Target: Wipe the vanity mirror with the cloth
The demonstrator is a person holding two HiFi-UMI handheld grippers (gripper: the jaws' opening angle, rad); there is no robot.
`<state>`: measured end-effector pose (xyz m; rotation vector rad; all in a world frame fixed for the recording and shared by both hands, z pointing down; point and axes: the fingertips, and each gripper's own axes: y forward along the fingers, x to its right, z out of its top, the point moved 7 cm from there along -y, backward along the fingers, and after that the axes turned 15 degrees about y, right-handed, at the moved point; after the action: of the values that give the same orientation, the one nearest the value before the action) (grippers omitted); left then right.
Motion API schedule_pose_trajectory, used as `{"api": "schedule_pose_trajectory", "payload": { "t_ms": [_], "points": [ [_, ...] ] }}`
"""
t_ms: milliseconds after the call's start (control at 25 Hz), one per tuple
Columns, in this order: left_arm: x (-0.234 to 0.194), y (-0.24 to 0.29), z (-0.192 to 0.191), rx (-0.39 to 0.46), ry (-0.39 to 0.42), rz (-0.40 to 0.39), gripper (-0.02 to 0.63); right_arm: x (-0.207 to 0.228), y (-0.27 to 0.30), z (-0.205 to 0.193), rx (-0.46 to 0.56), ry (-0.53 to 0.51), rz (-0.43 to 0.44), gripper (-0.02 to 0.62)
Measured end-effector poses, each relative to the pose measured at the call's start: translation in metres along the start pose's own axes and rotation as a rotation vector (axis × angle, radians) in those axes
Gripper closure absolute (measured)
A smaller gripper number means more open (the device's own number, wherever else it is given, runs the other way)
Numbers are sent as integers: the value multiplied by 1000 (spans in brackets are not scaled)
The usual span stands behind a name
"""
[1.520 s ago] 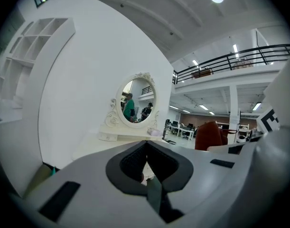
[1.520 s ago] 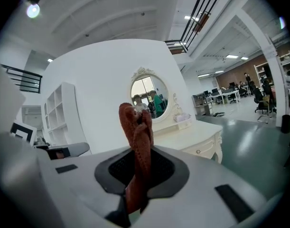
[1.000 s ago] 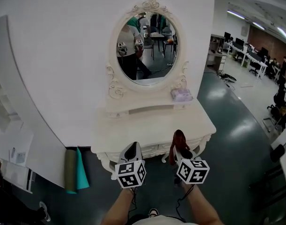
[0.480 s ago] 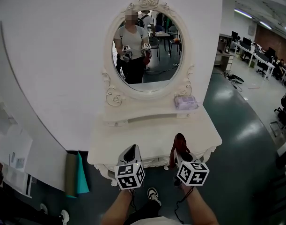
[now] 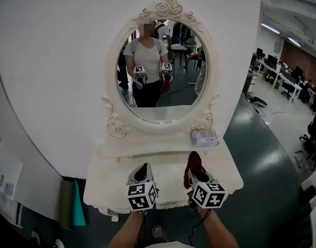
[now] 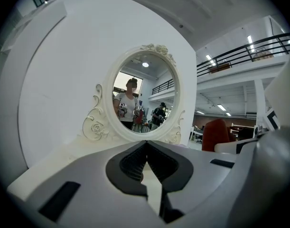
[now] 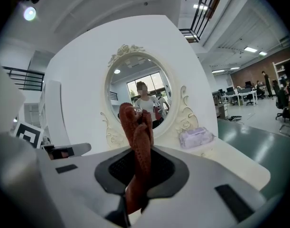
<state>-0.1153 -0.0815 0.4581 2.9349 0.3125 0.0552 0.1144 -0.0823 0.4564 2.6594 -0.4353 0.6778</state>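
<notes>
An oval vanity mirror (image 5: 160,68) in an ornate white frame stands on the back of a white dressing table (image 5: 119,177). It also fills the middle of the left gripper view as the mirror (image 6: 142,96) and of the right gripper view as the mirror (image 7: 137,96). My right gripper (image 5: 193,165) is shut on a dark red cloth (image 5: 194,164), which sticks up between the jaws as the cloth (image 7: 137,141). My left gripper (image 5: 143,172) is shut and holds nothing. Both hover over the tabletop's front, well short of the glass.
A pale purple packet of wipes (image 5: 204,136) lies on the table's raised shelf at the right, below the mirror frame. A teal and olive roll (image 5: 70,208) leans by the table's left leg. Office desks and chairs (image 5: 282,76) stand far right.
The view has come closer to the table and risen, so the mirror is larger and more central. Both grippers now sit over the tabletop instead of before its front edge.
</notes>
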Motion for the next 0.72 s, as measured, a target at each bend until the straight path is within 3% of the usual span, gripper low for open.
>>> {"api": "schedule_pose_trajectory", "payload": {
  "t_ms": [320, 720],
  "points": [
    [-27, 75, 30, 32, 6, 34, 595, -5, 89, 45, -23, -60, 53, 534],
    [-52, 104, 30, -12, 4, 159, 595, 0, 155, 57, -94, -92, 137, 534]
  ]
}}
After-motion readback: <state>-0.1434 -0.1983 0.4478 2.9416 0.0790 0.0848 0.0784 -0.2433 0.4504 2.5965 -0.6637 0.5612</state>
